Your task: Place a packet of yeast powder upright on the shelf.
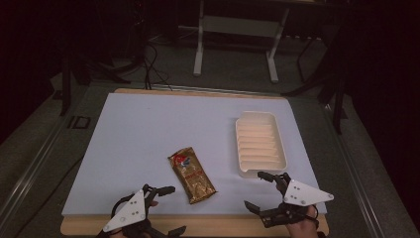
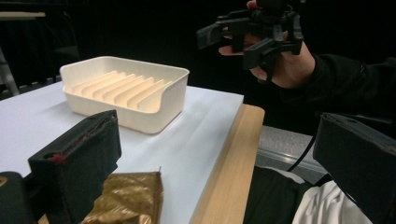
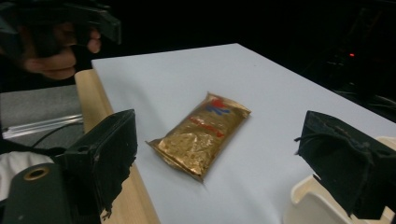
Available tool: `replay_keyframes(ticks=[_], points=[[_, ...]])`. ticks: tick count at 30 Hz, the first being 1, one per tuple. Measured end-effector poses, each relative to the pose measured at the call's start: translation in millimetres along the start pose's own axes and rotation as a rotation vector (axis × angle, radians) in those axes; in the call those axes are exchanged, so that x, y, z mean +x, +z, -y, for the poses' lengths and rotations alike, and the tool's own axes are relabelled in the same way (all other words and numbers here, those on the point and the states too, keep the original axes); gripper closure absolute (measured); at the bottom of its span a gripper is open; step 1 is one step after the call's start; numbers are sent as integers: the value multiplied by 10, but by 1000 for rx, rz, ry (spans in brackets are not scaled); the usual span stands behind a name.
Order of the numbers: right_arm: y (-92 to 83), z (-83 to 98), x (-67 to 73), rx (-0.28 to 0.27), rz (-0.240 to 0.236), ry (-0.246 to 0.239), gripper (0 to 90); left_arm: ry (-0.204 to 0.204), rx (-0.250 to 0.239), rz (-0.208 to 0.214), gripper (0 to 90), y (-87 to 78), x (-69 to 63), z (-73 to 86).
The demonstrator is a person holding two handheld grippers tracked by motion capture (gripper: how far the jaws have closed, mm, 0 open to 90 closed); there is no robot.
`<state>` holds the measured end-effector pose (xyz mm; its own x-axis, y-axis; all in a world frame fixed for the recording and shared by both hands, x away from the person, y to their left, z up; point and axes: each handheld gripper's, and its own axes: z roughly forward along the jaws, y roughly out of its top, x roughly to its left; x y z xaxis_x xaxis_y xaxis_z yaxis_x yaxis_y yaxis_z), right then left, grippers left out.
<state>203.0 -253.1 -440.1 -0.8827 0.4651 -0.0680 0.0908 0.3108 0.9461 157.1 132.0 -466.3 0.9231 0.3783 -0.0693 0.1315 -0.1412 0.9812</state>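
Observation:
A gold snack packet (image 1: 192,174) with a red and blue logo lies flat on the white board, near its front edge. A cream ribbed tray (image 1: 240,144) stands empty to its right. My left gripper (image 1: 176,209) hovers open at the front left, just short of the packet. My right gripper (image 1: 254,189) stands open in front of the tray, nothing between its jaws. In the left gripper view the packet (image 2: 128,198) lies by the near jaw, the tray (image 2: 121,60) sits beyond, and the right gripper (image 2: 252,32) is raised. The right gripper view has the packet (image 3: 203,135) lying ahead.
The white board (image 1: 148,129) rests on a wooden tabletop whose edge (image 1: 198,225) runs along the front. A white metal stand (image 1: 235,29) and cables lie on the dark floor behind. A corner of the tray (image 3: 313,205) sits close under the right jaw.

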Motion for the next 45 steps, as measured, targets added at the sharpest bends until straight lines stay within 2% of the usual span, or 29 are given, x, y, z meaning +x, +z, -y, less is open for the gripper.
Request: replay_keyframes(ticks=[3,10,16,21,25,30,34,35,37,41,44,45], points=[[-4,1,1,-2,8,26,115,-10,18,5,16,46,-4,-43],[-57,-34,10,-30,43,24,113,-41,-2,-27,16,21,48,-162],[-29,-30,10,0,42,31,114,-24,-12,-50,16,-3,124,-250],[5,-11,25,5,47,23,115,2,10,-68,16,26,197,-297],[25,-5,21,20,44,35,113,-9,16,-88,16,58,266,-309],[37,-5,25,20,66,38,112,-18,13,-110,16,78,327,-328],[51,-2,28,21,74,39,113,-21,24,-144,16,87,386,-342],[65,2,35,31,72,35,112,-17,27,-167,16,88,413,-340],[71,2,39,30,73,33,112,-17,30,-174,16,87,434,-337],[74,-6,52,26,62,32,110,-38,30,-199,16,93,529,-313],[83,-5,69,24,63,21,108,-63,35,-241,16,96,632,-284],[87,-6,73,26,60,22,108,-63,35,-241,16,96,632,-284]])
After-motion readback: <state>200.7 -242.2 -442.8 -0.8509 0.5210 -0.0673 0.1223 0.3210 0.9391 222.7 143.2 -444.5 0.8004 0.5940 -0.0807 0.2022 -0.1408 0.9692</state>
